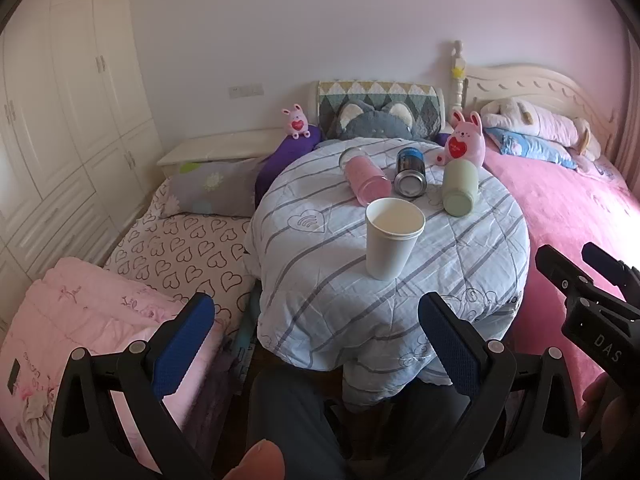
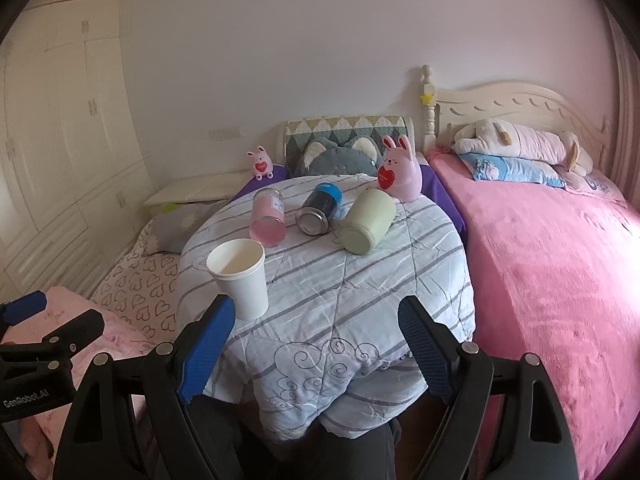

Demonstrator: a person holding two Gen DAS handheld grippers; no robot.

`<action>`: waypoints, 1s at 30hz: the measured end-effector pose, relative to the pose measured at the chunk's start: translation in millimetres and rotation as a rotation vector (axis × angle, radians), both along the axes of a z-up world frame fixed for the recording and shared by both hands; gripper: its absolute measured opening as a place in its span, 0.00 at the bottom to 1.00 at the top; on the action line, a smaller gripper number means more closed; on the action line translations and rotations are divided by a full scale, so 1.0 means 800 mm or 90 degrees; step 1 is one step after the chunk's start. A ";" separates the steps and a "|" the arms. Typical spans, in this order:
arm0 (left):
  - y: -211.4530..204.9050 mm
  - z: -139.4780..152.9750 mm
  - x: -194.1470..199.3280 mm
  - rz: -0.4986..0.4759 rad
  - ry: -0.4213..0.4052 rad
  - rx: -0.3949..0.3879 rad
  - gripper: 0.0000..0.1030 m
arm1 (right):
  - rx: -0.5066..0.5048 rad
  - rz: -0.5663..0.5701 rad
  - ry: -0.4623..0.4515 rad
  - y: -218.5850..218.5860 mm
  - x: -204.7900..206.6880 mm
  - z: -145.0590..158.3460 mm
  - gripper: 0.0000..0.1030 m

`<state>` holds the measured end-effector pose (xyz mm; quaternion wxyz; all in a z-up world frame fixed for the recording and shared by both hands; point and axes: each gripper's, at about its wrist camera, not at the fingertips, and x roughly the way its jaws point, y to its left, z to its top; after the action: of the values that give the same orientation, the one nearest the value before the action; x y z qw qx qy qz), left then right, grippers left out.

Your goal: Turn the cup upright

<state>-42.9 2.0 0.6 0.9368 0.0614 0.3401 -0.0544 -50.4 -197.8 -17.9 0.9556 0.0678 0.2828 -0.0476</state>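
Left wrist view shows the white paper cup (image 1: 394, 238) standing up, mouth open to the top, on the striped quilt (image 1: 320, 264). Behind the cup lie a pink cup (image 1: 367, 182), a silver can (image 1: 410, 175) and a green cup (image 1: 460, 187), all tipped over. Both the left gripper (image 1: 320, 340) and the right gripper (image 2: 314, 344) have fingers spread wide, holding nothing, close in front of the cup.

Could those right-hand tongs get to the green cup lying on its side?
Probably yes. The right tongs are open and hold nothing, and the green cup lies on its side across bare quilt. The upright white paper cup stands off to the left, clear of the path.
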 end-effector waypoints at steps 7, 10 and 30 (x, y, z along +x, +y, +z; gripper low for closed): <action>0.000 -0.001 0.000 0.000 0.000 0.000 1.00 | 0.001 0.002 0.003 0.001 -0.001 -0.001 0.82; 0.000 -0.001 0.000 0.001 0.001 0.001 1.00 | 0.003 0.002 0.005 0.001 0.000 -0.002 0.82; -0.012 0.001 0.006 -0.011 -0.002 0.007 1.00 | 0.010 0.002 0.017 -0.002 0.004 -0.010 0.82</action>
<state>-38.3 -7.6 1.5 0.9364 0.0699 0.3385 -0.0604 -47.0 -199.0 -26.1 0.9512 0.0744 0.2961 -0.0450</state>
